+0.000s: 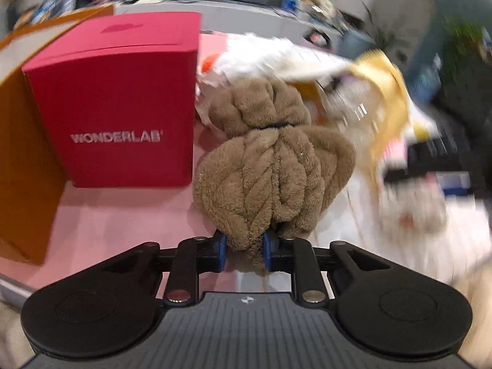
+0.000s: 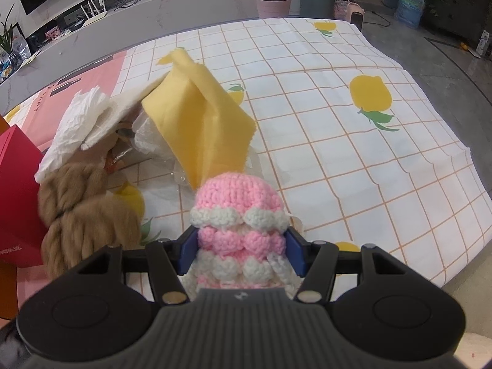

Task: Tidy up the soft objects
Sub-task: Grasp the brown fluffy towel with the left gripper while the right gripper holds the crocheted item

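Note:
My left gripper point(image 1: 245, 252) is shut on a brown fuzzy bundle point(image 1: 270, 169), tied in the middle with a dark band, held beside the red box point(image 1: 117, 104). The same bundle shows at the left of the right wrist view point(image 2: 83, 215). My right gripper point(image 2: 242, 250) is shut on a pink and white crocheted item point(image 2: 238, 212), held above the checked cloth. A yellow cloth point(image 2: 200, 113), white tissue paper point(image 2: 80, 120) and crinkled clear plastic point(image 2: 153, 138) lie in a heap ahead of it.
A red WONDERLAB box stands on a pink mat point(image 1: 117, 224), with an orange box wall point(image 1: 18, 166) on its left. A white checked tablecloth with lemon prints point(image 2: 353, 129) covers the table. A grey ledge, bins and plants stand behind.

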Action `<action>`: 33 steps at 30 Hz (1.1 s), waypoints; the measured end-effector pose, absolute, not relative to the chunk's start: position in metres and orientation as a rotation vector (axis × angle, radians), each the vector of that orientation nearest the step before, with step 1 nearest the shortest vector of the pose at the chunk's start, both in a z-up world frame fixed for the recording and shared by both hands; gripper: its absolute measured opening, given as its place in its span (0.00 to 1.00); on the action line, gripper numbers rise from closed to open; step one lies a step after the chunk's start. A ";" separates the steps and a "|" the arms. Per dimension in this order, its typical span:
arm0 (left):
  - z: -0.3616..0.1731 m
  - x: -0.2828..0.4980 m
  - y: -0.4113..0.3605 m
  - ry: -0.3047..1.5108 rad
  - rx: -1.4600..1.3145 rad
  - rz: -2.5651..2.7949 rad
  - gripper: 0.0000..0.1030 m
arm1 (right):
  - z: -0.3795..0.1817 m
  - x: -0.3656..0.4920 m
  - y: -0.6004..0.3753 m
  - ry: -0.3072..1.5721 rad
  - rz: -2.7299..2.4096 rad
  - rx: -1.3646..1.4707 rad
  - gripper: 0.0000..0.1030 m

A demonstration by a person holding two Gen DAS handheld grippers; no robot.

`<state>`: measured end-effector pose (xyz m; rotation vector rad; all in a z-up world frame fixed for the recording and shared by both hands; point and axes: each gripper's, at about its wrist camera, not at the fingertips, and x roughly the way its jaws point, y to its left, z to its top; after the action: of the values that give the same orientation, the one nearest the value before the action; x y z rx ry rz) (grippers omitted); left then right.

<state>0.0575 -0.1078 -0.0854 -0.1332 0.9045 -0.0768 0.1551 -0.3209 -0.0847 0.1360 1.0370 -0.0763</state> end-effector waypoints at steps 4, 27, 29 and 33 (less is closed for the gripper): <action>-0.075 0.031 -0.097 0.984 -0.103 -0.107 0.28 | -0.084 0.154 -0.319 1.036 -0.069 0.137 0.57; -0.032 0.048 -0.083 0.993 -0.310 -0.121 0.84 | -0.084 0.151 -0.316 1.047 -0.069 0.125 0.61; -0.034 0.059 -0.092 1.004 -0.296 -0.123 0.83 | -0.085 0.151 -0.315 1.051 -0.072 0.114 0.62; -0.040 0.076 -0.110 0.986 -0.223 -0.126 0.83 | -0.086 0.151 -0.316 1.056 -0.074 0.113 0.62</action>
<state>0.0762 -0.1099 -0.0402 -0.2231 0.9859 -0.1259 0.1511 -0.3164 -0.0861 0.1129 1.0559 -0.0739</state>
